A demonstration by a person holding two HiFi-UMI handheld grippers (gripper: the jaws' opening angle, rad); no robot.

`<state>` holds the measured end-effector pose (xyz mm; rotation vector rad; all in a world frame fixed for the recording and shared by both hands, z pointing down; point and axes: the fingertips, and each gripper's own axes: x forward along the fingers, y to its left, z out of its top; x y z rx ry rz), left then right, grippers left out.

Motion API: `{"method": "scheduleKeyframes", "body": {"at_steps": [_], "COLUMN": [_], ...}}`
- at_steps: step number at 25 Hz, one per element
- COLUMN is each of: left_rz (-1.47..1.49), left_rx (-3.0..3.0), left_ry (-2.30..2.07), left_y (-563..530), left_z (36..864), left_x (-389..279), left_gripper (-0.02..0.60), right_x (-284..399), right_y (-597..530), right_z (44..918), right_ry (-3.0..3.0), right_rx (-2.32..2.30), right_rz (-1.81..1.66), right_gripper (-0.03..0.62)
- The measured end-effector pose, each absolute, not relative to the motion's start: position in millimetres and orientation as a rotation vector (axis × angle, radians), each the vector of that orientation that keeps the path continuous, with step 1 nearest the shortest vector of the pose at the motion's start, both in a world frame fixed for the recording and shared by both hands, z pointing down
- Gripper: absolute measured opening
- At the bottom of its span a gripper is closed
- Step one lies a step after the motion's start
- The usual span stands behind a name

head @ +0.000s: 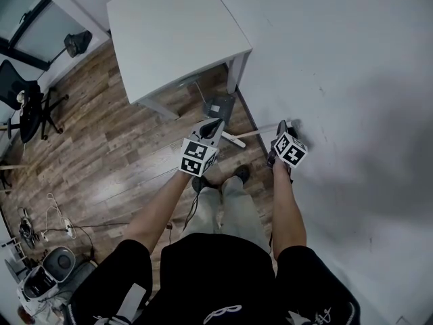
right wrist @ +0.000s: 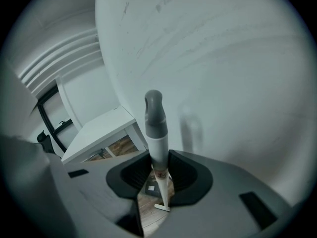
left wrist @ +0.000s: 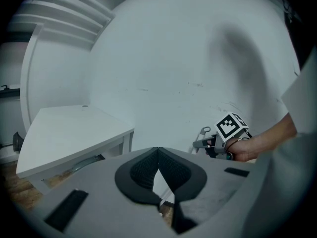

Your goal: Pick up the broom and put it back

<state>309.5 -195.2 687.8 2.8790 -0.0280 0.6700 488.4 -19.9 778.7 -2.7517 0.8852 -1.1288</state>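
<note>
The right gripper (right wrist: 159, 158) clamps the broom (right wrist: 155, 120), whose handle rises steeply from the floor (right wrist: 147, 208) to its grey tip near the wall (right wrist: 228, 83), while the head view shows only a pale stretch of it; the left gripper (left wrist: 158, 150) has its jaws together, empty.

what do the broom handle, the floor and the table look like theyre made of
Broom handle: smooth white shaft, painted metal or plastic, unclear which; its grey end cap looks like matte plastic or rubber.
Floor: brown planks with grain and seams, wood or laminate.
Table: flat matte white top, probably painted or laminated board.
</note>
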Motion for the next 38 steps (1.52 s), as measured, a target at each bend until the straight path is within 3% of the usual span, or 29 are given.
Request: {"method": "scheduleKeyframes", "body": {"at_steps": [18,32,38], "left_rz": [0.636,0.488,0.425], "left_rx": [2.893,2.921,2.915], "left_ry": [-0.072,-0.206,-0.325], "left_y": [-205.2,-234.8,-240.5], "left_z": [675.1,619.7,586.0], "left_x": [295.7,219.7,185.9], "left_gripper": [0.020,0.020,0.020], "right_x": [483.4,424.2,391.6], "right_y": [-9.3,-26.6,-50.6], "right_z": [770.6,685.3,635.7], "right_ry": [0.857,1.014,1.238], "right_rx": [-2.751,-2.777,-2.757], "right_rz": [-1.128,-0.929,-0.814], "right_gripper": [0.116,0.113,0.066]}}
